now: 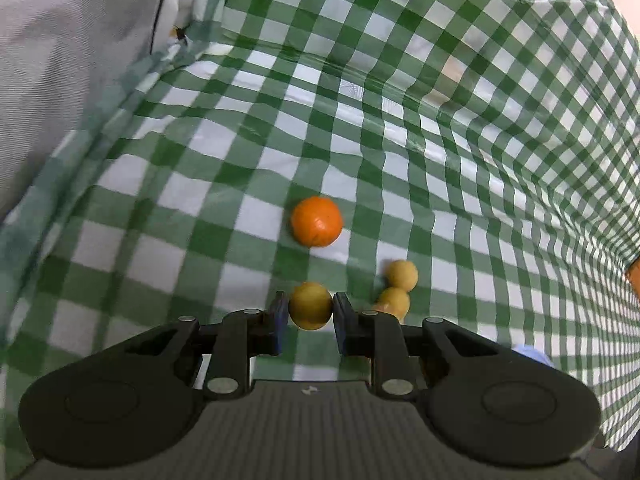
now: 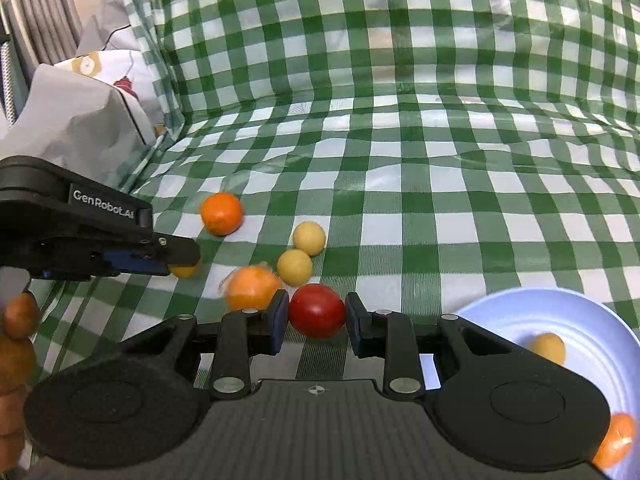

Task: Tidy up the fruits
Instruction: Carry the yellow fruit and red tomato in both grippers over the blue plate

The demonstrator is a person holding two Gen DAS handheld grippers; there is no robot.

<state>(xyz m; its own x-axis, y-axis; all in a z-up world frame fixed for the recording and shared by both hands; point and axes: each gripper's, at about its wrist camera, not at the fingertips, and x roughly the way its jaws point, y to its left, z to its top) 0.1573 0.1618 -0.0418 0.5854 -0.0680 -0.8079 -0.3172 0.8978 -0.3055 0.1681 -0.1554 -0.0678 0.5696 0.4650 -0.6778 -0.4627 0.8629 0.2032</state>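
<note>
My left gripper (image 1: 310,308) is shut on a small yellow fruit (image 1: 311,305), held a little above the green checked cloth (image 1: 240,160). It shows from the side in the right wrist view as the left gripper (image 2: 182,264), with the yellow fruit (image 2: 184,270) peeking out. My right gripper (image 2: 316,314) is shut on a red fruit (image 2: 317,310). On the cloth lie an orange (image 1: 316,221), two more yellow fruits (image 1: 401,275) (image 1: 394,302), and, in the right wrist view, the orange (image 2: 221,213), a blurred orange (image 2: 252,287) and yellow fruits (image 2: 308,238) (image 2: 294,266).
A pale blue plate (image 2: 520,312) at the lower right holds a yellow fruit (image 2: 547,348) and an orange (image 2: 616,440). Grey and patterned bedding (image 2: 80,128) rises at the left. The cloth climbs a backrest behind. A hand (image 2: 16,344) shows at the left edge.
</note>
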